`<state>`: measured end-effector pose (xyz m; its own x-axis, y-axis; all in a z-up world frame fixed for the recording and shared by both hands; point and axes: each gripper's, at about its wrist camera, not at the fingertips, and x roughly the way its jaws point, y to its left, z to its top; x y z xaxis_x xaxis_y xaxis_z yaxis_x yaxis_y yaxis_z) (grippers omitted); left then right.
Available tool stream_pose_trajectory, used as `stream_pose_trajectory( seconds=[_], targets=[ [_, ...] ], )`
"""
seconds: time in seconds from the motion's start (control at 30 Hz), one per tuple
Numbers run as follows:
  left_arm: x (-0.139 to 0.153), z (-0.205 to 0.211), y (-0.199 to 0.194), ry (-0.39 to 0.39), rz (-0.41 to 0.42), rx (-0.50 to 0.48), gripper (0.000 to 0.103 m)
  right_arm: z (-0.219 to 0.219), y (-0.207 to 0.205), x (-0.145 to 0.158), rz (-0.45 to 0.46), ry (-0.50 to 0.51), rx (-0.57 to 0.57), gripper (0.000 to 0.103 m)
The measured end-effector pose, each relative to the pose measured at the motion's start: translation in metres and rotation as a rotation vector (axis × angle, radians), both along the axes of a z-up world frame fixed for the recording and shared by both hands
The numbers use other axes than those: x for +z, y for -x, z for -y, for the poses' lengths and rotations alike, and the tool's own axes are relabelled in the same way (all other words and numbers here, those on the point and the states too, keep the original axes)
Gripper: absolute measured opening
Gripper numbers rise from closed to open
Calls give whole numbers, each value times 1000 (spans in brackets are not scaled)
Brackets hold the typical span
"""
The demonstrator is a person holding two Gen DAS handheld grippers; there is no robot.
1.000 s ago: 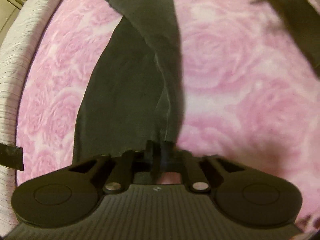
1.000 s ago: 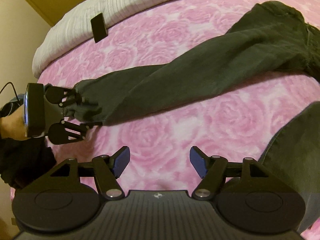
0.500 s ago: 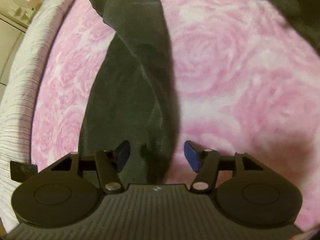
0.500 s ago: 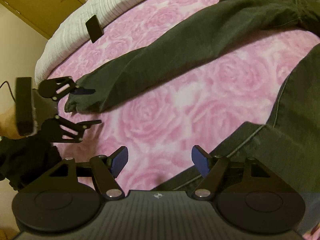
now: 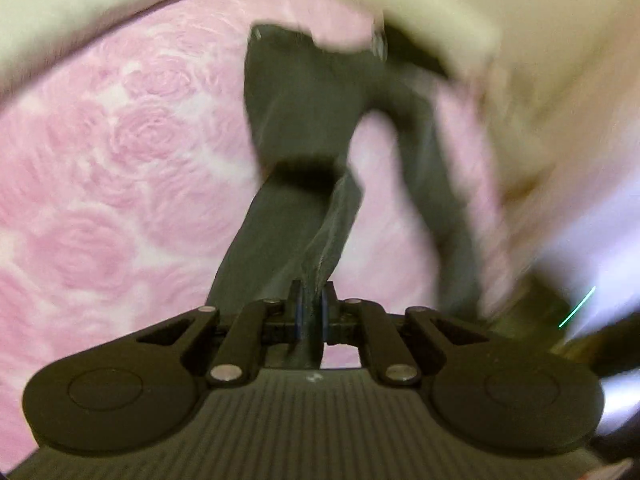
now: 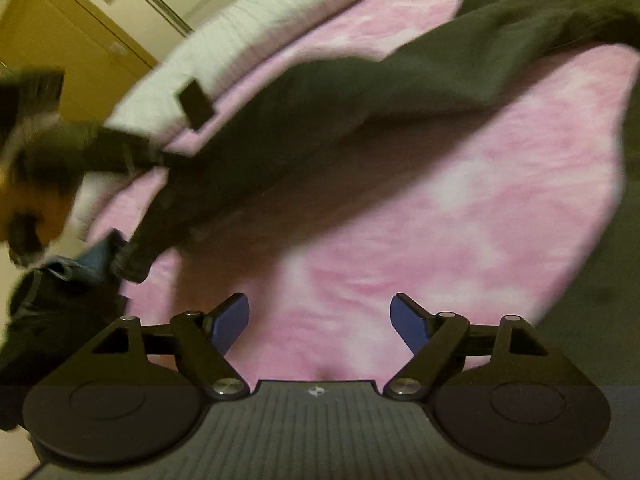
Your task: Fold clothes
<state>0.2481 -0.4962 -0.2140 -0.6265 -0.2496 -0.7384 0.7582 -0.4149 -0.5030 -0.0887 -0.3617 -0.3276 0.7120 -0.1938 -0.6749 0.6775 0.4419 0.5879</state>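
Pink rose-print blanket (image 6: 460,208) covers the bed, w/ a white ribbed cover (image 6: 256,12) along its far edge. Dark trousers (image 6: 400,76) spread across the blanket: one leg runs from the waist at upper right down toward lower left, lifted off the blanket near its cuff end & casting a shadow below; other leg lies along the right edge of the right wrist view. Left gripper (image 5: 312,312) is clamped on that lifted leg's cuff, fabric pinched tight btwn the blue pads, jaws just closed on it. Both views blurred. Right gripper (image 6: 320,322) hangs over bare blanket, jaws wide apart & just been opening, nothing btwn them. Small black tag (image 6: 196,104) sits at the white cover's edge.
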Motion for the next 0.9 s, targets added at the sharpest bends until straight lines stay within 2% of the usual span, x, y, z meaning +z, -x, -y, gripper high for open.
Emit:
stream_pose_trajectory(
  seconds=[0.07,0.1,0.13,0.23,0.3,0.33,0.37,0.4,0.43,0.57,0.63,0.8,0.87,0.9],
  targets=[
    [-2,25,-32,-123,-184,126,6,2,-17,-11,84,1,3,82],
    [-10,35,-46,-182,-235,178,6,5,-24,-18,120,-13,-4,82],
    [-21,44,-57,-226,-247,209,6,8,-31,-25,155,-26,-10,83],
    [-67,53,-86,-364,-181,318,6,16,-47,-45,246,-82,-36,87],
    [-98,49,-97,-414,-116,360,14,19,-56,-58,298,-127,-49,88],
    [-108,45,-101,-417,-95,367,16,20,-61,-63,307,-146,-50,88],
    [-119,40,-104,-419,-76,373,22,19,-66,-68,303,-154,-48,88],
    [-123,37,-105,-403,-63,377,34,18,-71,-69,285,-142,-43,89],
    [-128,33,-107,-385,-50,382,38,16,-75,-69,274,-124,-40,89],
    [-130,22,-101,-278,42,296,61,12,-86,-66,227,-96,-71,89],
    [-129,19,-99,-238,65,253,61,13,-94,-64,198,-99,-107,90],
    [-132,12,-107,-237,46,240,61,19,-124,-62,121,-105,-187,89],
    [-134,12,-110,-245,38,249,61,23,-133,-65,105,-103,-214,78],
    [-135,11,-111,-249,33,253,60,25,-135,-66,96,-109,-228,62]
  ],
)
